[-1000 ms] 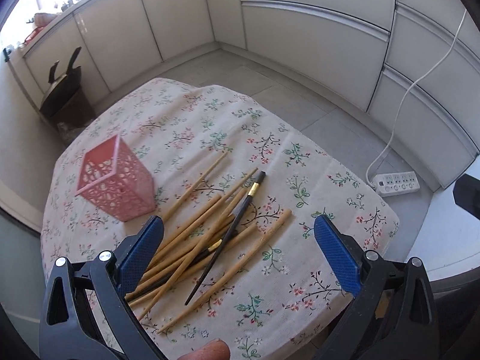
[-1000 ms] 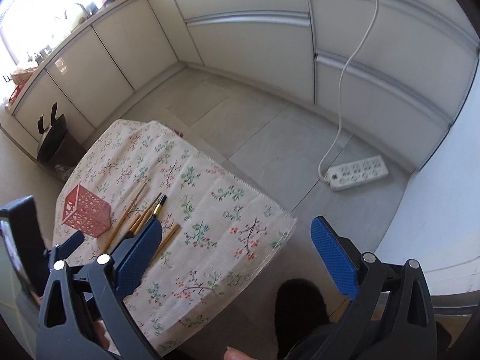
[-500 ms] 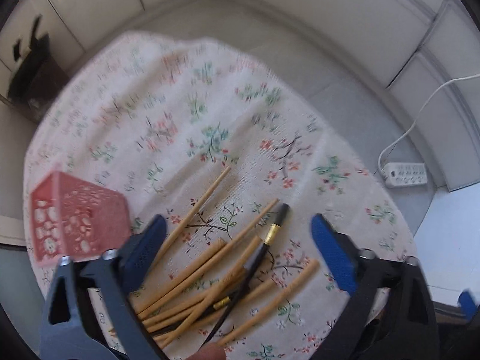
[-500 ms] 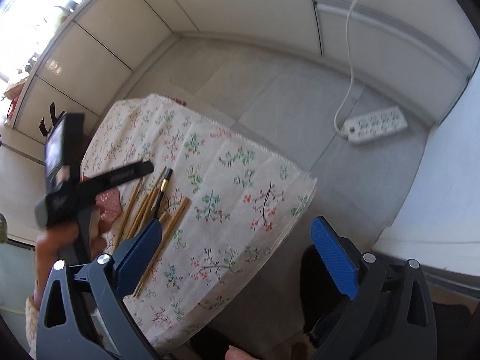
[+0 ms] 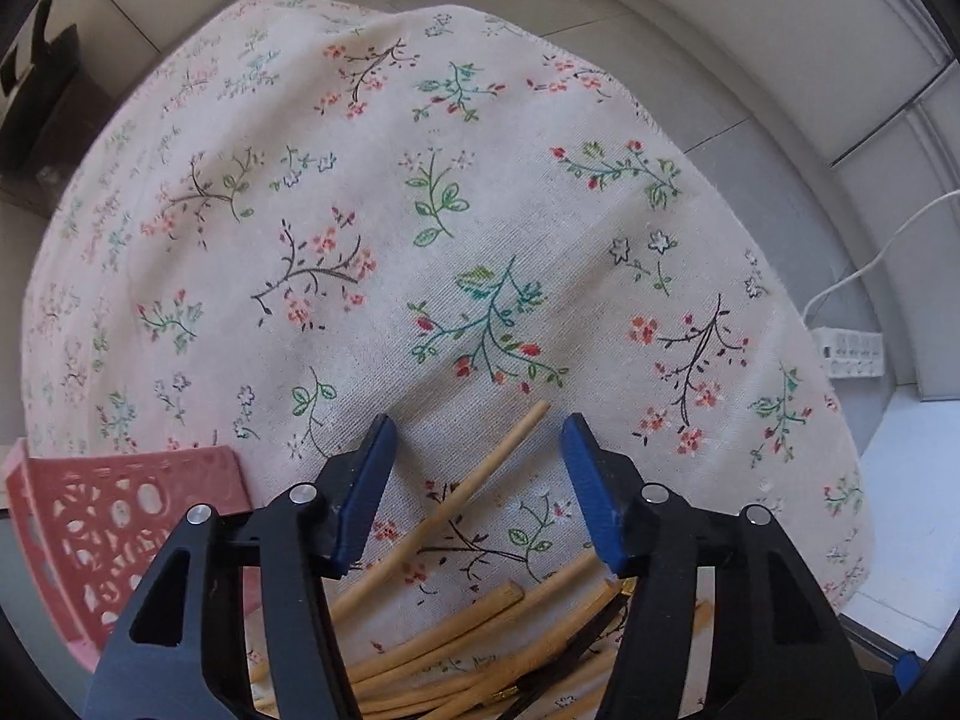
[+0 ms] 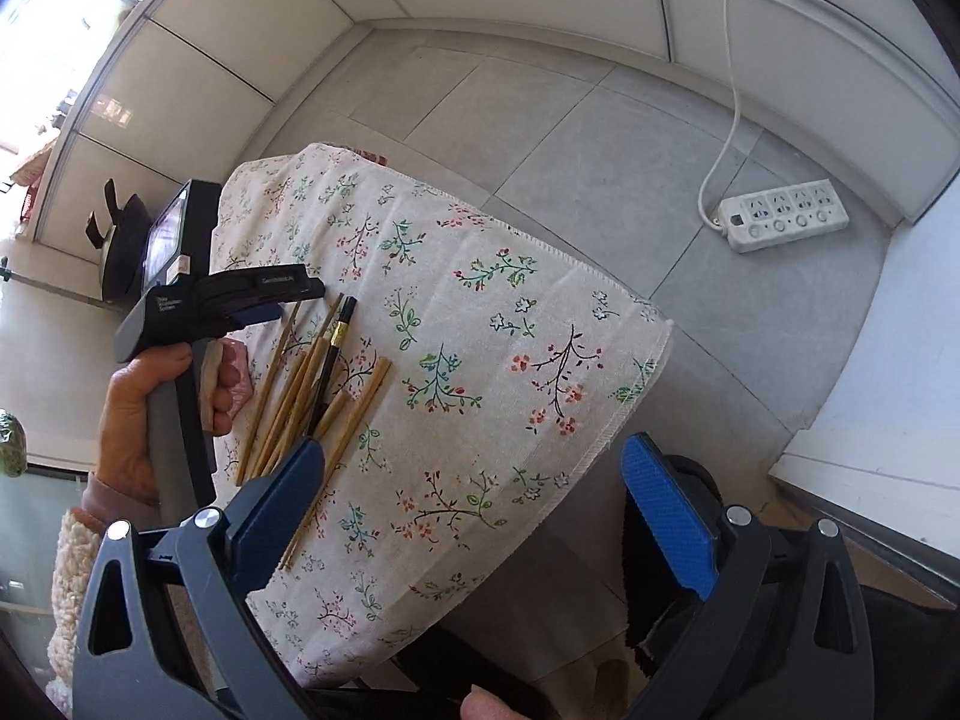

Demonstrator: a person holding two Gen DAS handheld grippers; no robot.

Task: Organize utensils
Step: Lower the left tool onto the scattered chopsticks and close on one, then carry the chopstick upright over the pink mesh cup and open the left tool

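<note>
**Hidden and cut off**

In the left wrist view the pink basket (image 5: 114,534) is cut by the left edge and partly covered by the left tongs (image 5: 474,486), whose body also hides the near ends of the wooden chopsticks (image 5: 456,498). In the right wrist view the basket (image 6: 237,369) shows only as a sliver behind the hand (image 6: 150,414). The right tongs (image 6: 480,510) cover the chopsticks' near ends there, and the table under the floral cloth (image 6: 480,360) is unseen.

A cream tablecloth (image 5: 480,210) printed with small pink, teal and green flower sprigs. Tan wooden chopsticks (image 5: 480,486), plus one black chopstick (image 6: 333,354) with a gold band. A pink lattice-cut basket (image 5: 114,528). A white power strip (image 6: 786,215) on grey floor tiles (image 6: 540,120).
</note>
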